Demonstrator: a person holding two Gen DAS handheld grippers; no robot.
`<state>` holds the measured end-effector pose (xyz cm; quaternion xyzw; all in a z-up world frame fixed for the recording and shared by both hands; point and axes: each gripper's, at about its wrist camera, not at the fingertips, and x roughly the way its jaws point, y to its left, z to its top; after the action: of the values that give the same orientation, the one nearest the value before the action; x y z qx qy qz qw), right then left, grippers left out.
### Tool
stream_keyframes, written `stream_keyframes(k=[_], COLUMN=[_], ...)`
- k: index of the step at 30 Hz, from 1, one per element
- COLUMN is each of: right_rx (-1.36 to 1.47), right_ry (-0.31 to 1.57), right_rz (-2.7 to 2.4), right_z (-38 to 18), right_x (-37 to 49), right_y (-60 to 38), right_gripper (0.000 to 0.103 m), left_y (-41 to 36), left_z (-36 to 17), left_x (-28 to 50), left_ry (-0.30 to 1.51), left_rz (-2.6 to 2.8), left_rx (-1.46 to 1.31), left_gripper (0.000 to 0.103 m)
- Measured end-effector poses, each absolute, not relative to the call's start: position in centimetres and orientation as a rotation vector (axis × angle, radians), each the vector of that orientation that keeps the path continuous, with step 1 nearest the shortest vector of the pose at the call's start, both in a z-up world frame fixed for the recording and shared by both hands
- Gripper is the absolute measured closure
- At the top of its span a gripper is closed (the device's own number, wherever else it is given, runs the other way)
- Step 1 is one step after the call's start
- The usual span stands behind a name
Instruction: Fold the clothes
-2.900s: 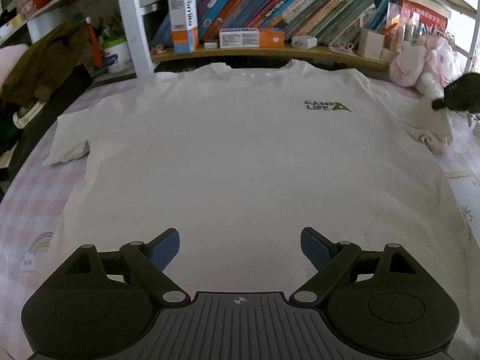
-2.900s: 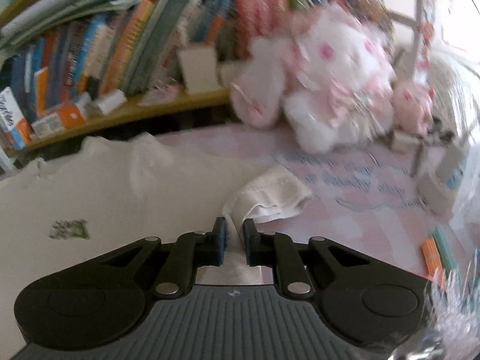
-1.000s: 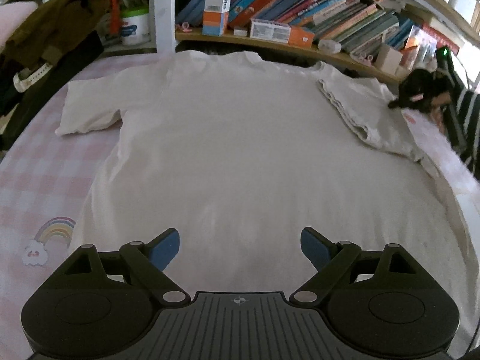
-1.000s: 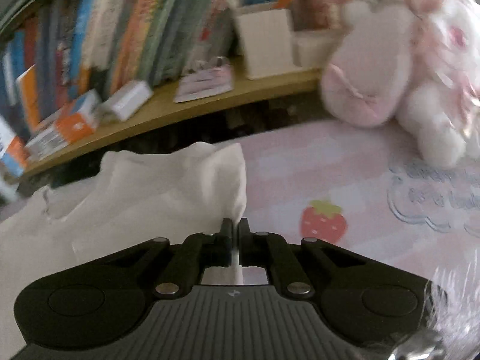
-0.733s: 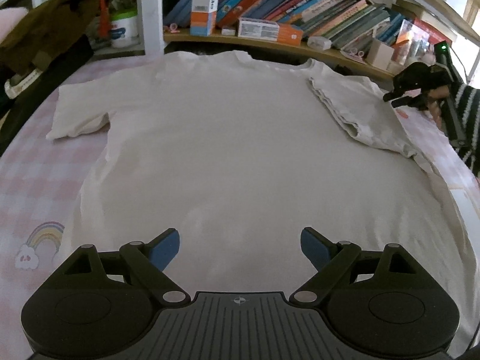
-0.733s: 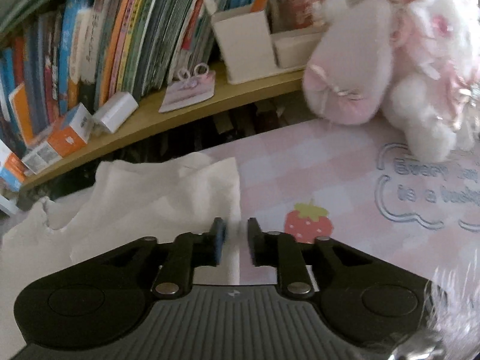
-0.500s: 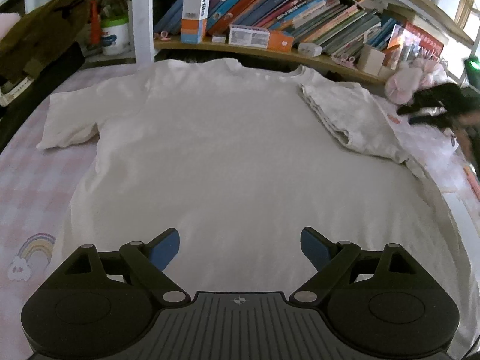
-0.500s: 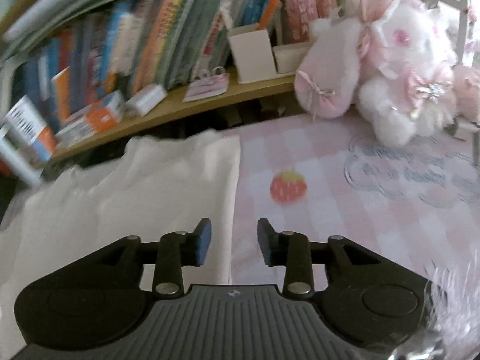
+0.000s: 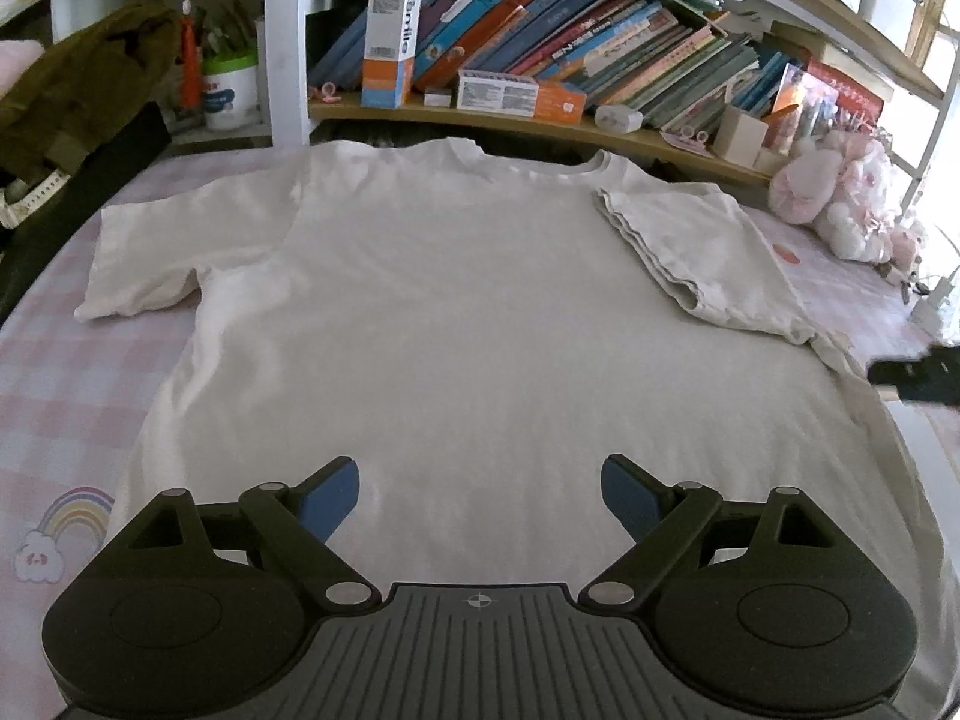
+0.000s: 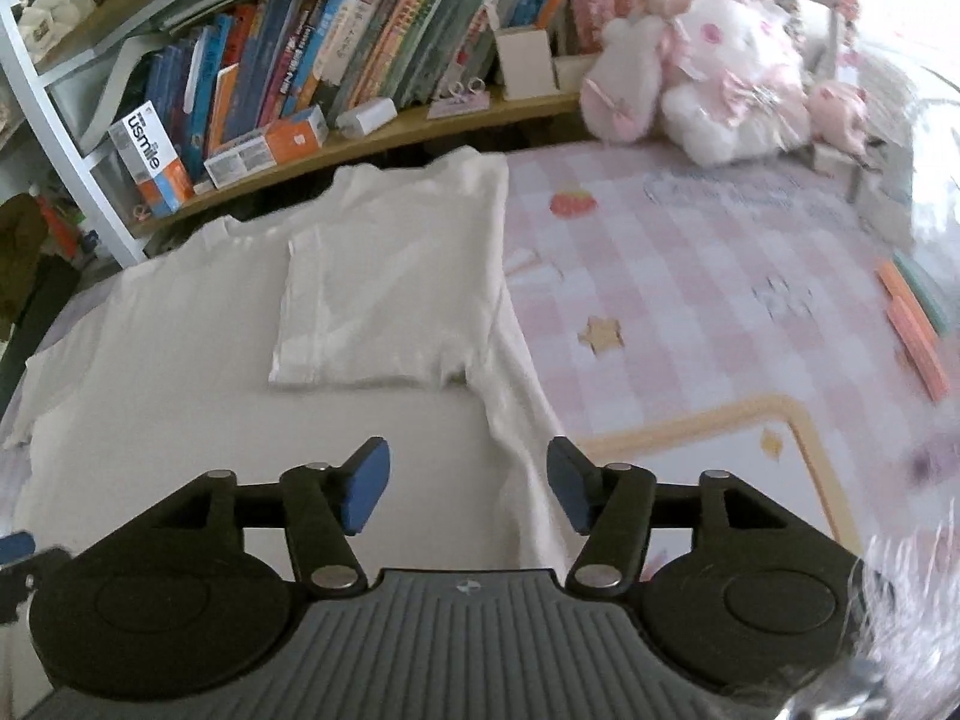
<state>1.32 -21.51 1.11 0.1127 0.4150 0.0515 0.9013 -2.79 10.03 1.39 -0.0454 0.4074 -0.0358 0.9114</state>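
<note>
Right wrist view: shirt [image 10: 252, 396] lies flat on the bed [image 10: 690, 312], one sleeve [image 10: 384, 306] folded in. Both tools, left [image 9: 480, 495] and right [image 10: 468, 483], are open and empty. A careless grab at the side edge may pull this sleeve open.

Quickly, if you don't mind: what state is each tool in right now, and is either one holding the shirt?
Left tool: open, holding nothing, above the white T-shirt.
Right tool: open, holding nothing, over the shirt's right edge.
</note>
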Motion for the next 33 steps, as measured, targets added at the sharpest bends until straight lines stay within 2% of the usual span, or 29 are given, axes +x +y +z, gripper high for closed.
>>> stream_keyframes(k=[2,14,25,33], right_rx=[0.216,0.085,0.066,0.086], right_ry=[0.859,0.847,0.846,0.833], right_rz=[0.116,0.197,0.148,0.056], right_z=[1.0,0.0,-0.6,-0.2], right_x=[0.4,-0.4,-1.3,-2.9], right_y=[-21.0,-19.7,-18.5,-14.5], right_gripper=[0.034,0.015,0.01,0.01], left_y=[9.7,7.9,9.3,13.8], left_z=[1.4,1.8,1.6,1.5], left_x=[-2.8,-3.8,-3.7,-3.0], left_ry=[0.836,0.835,0.845,0.847], left_rz=[-0.058,0.055,0.054,-0.018], left_rx=[-0.104,-0.136,-0.149,-0.146], left_gripper=[0.013,0.013,0.013,0.013])
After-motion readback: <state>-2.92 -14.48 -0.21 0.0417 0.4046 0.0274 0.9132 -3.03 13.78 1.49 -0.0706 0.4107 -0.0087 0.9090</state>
